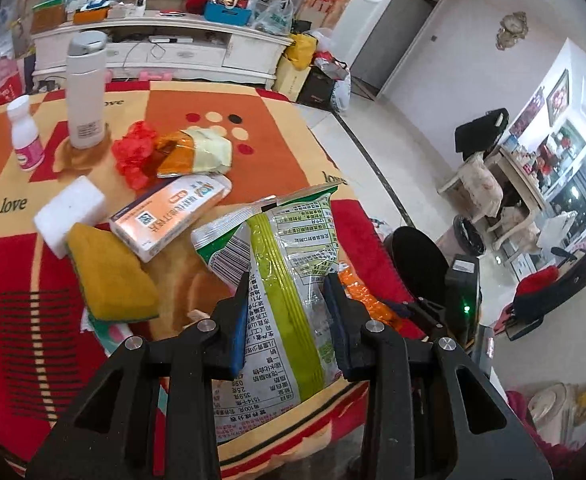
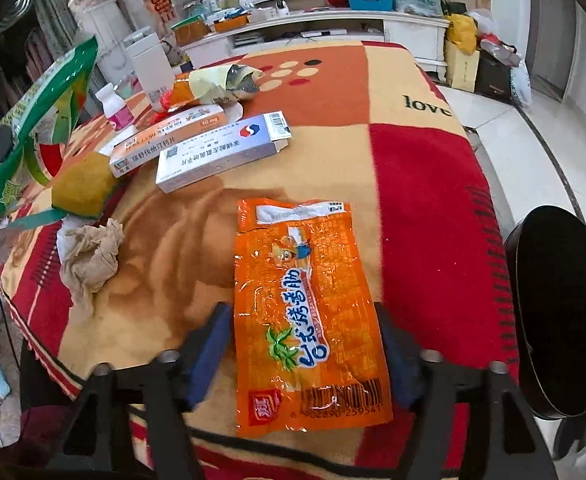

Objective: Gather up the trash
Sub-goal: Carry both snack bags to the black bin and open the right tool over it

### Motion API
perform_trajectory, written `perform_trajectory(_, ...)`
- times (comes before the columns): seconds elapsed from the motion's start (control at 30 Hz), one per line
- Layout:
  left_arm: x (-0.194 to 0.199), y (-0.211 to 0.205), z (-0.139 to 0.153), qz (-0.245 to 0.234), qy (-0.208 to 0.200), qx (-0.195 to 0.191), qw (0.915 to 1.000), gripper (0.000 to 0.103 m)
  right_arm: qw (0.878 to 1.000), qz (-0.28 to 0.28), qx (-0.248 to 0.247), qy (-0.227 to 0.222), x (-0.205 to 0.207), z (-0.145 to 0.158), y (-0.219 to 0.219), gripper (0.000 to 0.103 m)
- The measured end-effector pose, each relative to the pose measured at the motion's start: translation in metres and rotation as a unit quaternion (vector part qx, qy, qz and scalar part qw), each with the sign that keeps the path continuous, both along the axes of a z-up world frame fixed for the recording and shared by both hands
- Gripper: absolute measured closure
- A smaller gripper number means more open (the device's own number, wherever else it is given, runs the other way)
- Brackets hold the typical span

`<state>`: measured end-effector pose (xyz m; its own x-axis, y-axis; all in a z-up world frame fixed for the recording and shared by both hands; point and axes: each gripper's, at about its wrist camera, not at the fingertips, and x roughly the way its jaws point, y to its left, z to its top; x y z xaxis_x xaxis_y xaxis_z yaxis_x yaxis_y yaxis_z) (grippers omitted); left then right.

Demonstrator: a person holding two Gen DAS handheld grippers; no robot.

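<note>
Trash lies scattered over a red, orange and cream blanket (image 2: 413, 152) printed with "love". In the left wrist view the left gripper (image 1: 289, 312) is clamped on a green-and-clear snack bag (image 1: 289, 248), its blue pads pressing the bag's sides, and the bag stands up from the jaws toward 12 o'clock. At 10 o'clock from that bag sits an orange-and-white box (image 1: 165, 216), with a yellow sponge (image 1: 109, 276) at 9 o'clock and a white block (image 1: 69, 212) just beyond the sponge. Farther off at 11 o'clock are a crumpled red wrapper (image 1: 135, 152) touching an orange-and-cream packet (image 1: 193, 152), a tall white bottle (image 1: 86, 92) and a small white bottle (image 1: 25, 136) with a pink label. In the right wrist view the right gripper (image 2: 301, 352) is open, its fingers standing either side of a flat orange wrapper (image 2: 305, 312) on the blanket, neither pad pressing it. At 9 o'clock from that wrapper is a crumpled brown paper (image 2: 89, 260); at 11 o'clock lies a blue-and-white box (image 2: 221, 152) beside the orange-and-white one. A black round bin (image 2: 565, 312) stands off the blanket's edge at 3 o'clock. The green bag shows again at 10 o'clock, at the view's left edge.
</note>
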<state>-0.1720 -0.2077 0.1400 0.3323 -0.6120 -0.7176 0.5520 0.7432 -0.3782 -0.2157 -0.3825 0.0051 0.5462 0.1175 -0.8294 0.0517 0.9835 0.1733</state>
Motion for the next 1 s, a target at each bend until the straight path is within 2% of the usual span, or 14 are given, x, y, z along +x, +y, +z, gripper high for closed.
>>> perform_trajectory(0.13, -0.005, -0.010, 0.000, -0.005, -0.013, 0.016, 0.9998, 0.071, 1.000, 0.005, -0.021, -0.002, 0.003, 0.001, 0.003, 0.027)
perform_trajectory(0.17, -0.005, -0.010, 0.001, -0.005, -0.013, 0.017, 0.9998, 0.071, 1.000, 0.005, -0.028, -0.002, 0.004, 0.000, 0.004, 0.029)
perform_trajectory(0.2, -0.004, -0.011, 0.000, -0.006, -0.013, 0.017, 0.9997, 0.071, 0.999, 0.003, -0.035, -0.002, 0.005, -0.002, 0.005, 0.038)
perform_trajectory(0.23, -0.005, -0.011, 0.001, -0.006, -0.014, 0.018, 0.9997, 0.071, 0.999, 0.000, -0.038, -0.009, 0.004, -0.002, 0.004, 0.039)
perform_trajectory(0.33, -0.006, -0.014, 0.007, -0.007, -0.023, 0.020, 0.9995, 0.071, 1.000, -0.004, -0.015, -0.024, -0.001, 0.002, -0.003, 0.045)
perform_trajectory(0.57, -0.010, -0.036, 0.024, -0.032, -0.043, 0.007, 0.9985, 0.071, 0.996, -0.041, 0.016, -0.081, -0.024, 0.040, -0.032, 0.045)
perform_trajectory(0.83, 0.000, -0.088, 0.033, -0.094, 0.002, -0.049, 0.9943, 0.071, 0.989, -0.102, 0.018, -0.107, -0.050, 0.063, -0.083, 0.045)
perform_trajectory(1.0, 0.003, -0.123, 0.032, -0.114, 0.029, -0.058, 0.9914, 0.071, 0.984, -0.138, 0.020, -0.113, -0.067, 0.063, -0.112, 0.045)
